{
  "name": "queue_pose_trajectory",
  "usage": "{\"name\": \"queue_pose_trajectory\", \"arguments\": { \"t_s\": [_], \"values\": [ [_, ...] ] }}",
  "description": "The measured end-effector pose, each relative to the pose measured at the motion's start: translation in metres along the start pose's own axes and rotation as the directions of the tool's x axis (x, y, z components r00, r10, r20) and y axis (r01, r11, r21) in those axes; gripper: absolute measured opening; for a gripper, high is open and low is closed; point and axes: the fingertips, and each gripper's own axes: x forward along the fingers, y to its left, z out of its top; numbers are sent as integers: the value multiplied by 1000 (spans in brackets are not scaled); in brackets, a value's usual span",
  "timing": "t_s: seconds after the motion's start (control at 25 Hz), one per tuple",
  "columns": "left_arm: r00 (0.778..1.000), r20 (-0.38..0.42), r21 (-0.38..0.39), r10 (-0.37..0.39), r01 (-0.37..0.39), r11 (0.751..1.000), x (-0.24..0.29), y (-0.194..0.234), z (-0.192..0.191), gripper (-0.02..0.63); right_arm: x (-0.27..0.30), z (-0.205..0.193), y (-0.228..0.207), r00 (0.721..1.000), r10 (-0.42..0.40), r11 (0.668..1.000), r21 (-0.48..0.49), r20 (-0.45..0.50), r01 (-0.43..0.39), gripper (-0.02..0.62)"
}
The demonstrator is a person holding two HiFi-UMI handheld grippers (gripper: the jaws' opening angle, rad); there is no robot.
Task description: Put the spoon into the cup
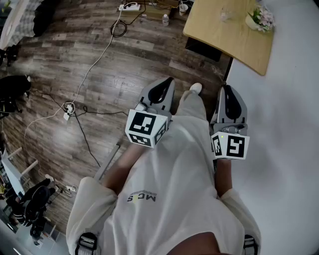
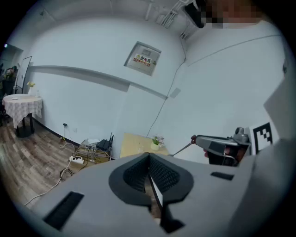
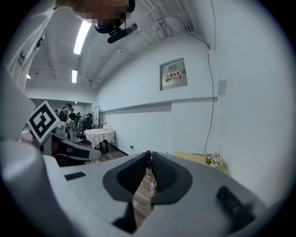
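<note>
Head view: I am holding both grippers close to my body. The cup (image 1: 225, 15) is standing on the table (image 1: 239, 47), well ahead of the right gripper (image 1: 227, 89). The wall is running along that tool's right, and bare floor is lying ahead of the left gripper (image 1: 168, 82).

Left gripper view: its jaws are pressing together on nothing.

Right gripper view: I am clenching the spoon (image 3: 148, 156) at the very jaw tips. This is a thin hold, so clipping the table's near edge could be enough to pivot or drop it.

head view: looked steeply down from above the person; wooden table (image 1: 227, 30) far off, 1 o'clock.
left gripper view: rode the left gripper (image 1: 167, 83), faced level; same table 6 o'clock.
right gripper view: rode the right gripper (image 1: 227, 89), faced level; table 4 o'clock.
</note>
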Motion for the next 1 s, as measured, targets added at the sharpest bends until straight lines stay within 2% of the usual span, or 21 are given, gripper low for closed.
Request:
{"name": "queue_pose_trajectory", "arguments": {
  "t_s": [0.24,0.44,0.56,1.0],
  "values": [
    [1000,2,45,-31,30,999,-12,-35,-7,11,-40,-18,22,997,64,994,93,-35,-61,54],
    [999,-11,67,-38,39,997,-17,-61,-4,11,-58,-7,11,998,58,988,144,-7,-56,54],
    [1000,-17,94,-24,25,995,-21,-71,-11,11,-68,-13,2,998,64,980,190,13,-65,54],
    [998,-68,136,-2,11,991,-34,-122,-33,11,-107,-26,-26,997,69,972,221,47,-77,52]
  ]
}}
